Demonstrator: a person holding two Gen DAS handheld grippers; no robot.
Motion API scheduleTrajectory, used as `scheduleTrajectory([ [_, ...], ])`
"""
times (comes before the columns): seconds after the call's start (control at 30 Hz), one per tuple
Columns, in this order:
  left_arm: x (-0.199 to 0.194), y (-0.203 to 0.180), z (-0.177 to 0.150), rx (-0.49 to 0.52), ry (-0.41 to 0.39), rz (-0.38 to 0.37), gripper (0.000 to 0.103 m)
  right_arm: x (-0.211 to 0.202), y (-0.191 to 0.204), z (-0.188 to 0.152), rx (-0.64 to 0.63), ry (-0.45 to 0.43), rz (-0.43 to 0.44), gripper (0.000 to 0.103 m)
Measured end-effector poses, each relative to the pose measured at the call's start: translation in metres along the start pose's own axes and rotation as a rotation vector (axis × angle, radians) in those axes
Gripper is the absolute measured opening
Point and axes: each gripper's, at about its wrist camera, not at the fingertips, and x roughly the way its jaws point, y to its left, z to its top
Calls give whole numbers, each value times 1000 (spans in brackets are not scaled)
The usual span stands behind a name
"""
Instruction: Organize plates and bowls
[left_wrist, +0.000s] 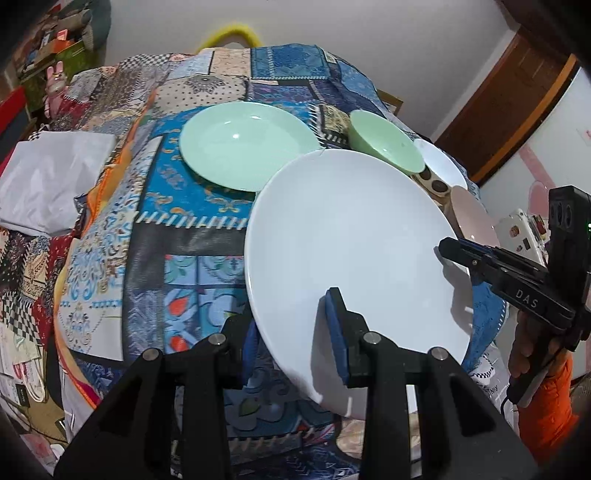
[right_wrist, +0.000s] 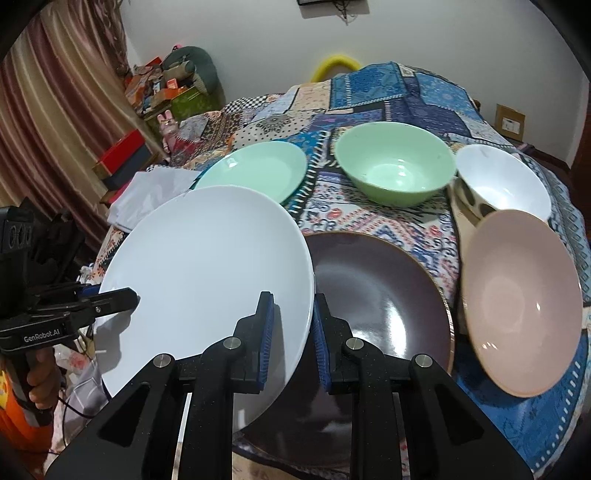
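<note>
- Room: a table (right_wrist: 388, 236) draped in a patchwork cloth of blue, orange and cream prints fills the middle. Far left of the fingers hang striped pinkish curtains (right_wrist: 55, 110), with red boxes (right_wrist: 125, 147) and clutter stacked below them. A plain white wall runs behind. A wooden door frame (left_wrist: 509, 96) shows to the far right in the left wrist view.
- Left gripper (left_wrist: 295, 332): black arms with blue ribbed pads, narrowly apart, clamped on the near left rim of the white plate (right_wrist: 207, 280).
- White plate: one, round, smooth and glossy, held tilted between both grippers, above the cloth and partly over the dark plate (right_wrist: 380, 295).
- Right gripper (right_wrist: 291, 332): same build, its pads squeezed on the white plate's right rim, one above and one below.
- Folded white cloth (left_wrist: 51, 184): one, lying soft and creased at the table's left edge, well left of the fingers.
- Green plate (right_wrist: 258, 170): one, pale mint, shallow and shiny, beyond the fingers, just behind the white plate.
- Dark plate: one, deep brown-purple with a thin copper rim, glossy, just right of the right fingers.
- Green bowl (right_wrist: 395, 170): one, mint, deep and round, beyond the dark plate.
- White bowl (right_wrist: 506, 184): one, with dark spots outside, far right and beyond.
- Pink bowl (right_wrist: 521, 302): one, matte dusty pink, right of the fingers, touching the white bowl.
- Count: three plates, three bowls.
</note>
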Motion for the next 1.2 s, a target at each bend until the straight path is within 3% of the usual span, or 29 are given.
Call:
scheduleTrajectory([
  [0.67, 41, -52, 5, 81, 79, -21, 34, -14, -55, -28, 124, -4, -22, 19],
  [1.2, 65, -62, 11, 94, 119, -9, 34, -13, -73, -38, 173, 14, -20, 19],
])
